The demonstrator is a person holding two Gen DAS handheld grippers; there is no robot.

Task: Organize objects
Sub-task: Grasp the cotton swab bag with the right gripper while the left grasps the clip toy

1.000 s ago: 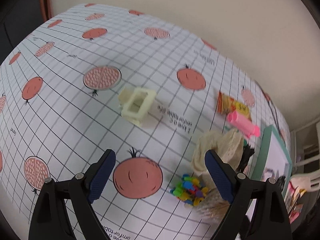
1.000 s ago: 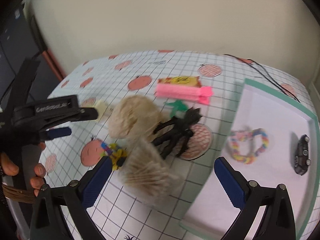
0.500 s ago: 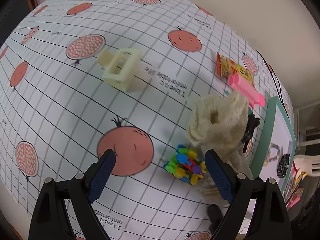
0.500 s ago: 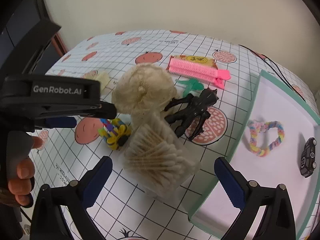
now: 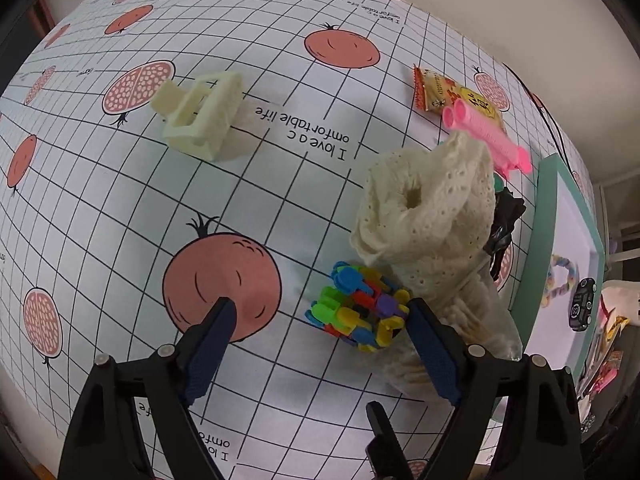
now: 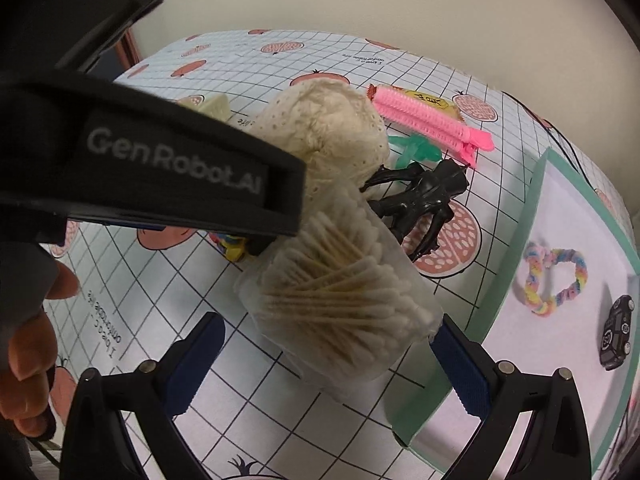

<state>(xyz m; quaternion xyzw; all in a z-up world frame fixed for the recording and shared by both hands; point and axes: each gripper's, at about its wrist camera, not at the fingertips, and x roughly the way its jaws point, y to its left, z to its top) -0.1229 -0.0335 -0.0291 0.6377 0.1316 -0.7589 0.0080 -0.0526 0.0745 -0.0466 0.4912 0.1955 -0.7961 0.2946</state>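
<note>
Both grippers open, low over the clutter beside the tray.

Your right gripper [image 6: 326, 344] straddles the swab tub [image 6: 340, 300], jaws wide, nothing held; your left gripper [image 5: 320, 332] gapes at the peg ball [image 5: 360, 308], and its right finger is close to the tub. Risk: closing both at once may knock tub or ball, or snag the doily [image 5: 428, 208] leaning on the tub. The tub holds cotton swabs; the tray [image 6: 516, 272] holds a rainbow loop [image 6: 556, 280] and toy car [image 6: 616, 332].
</note>
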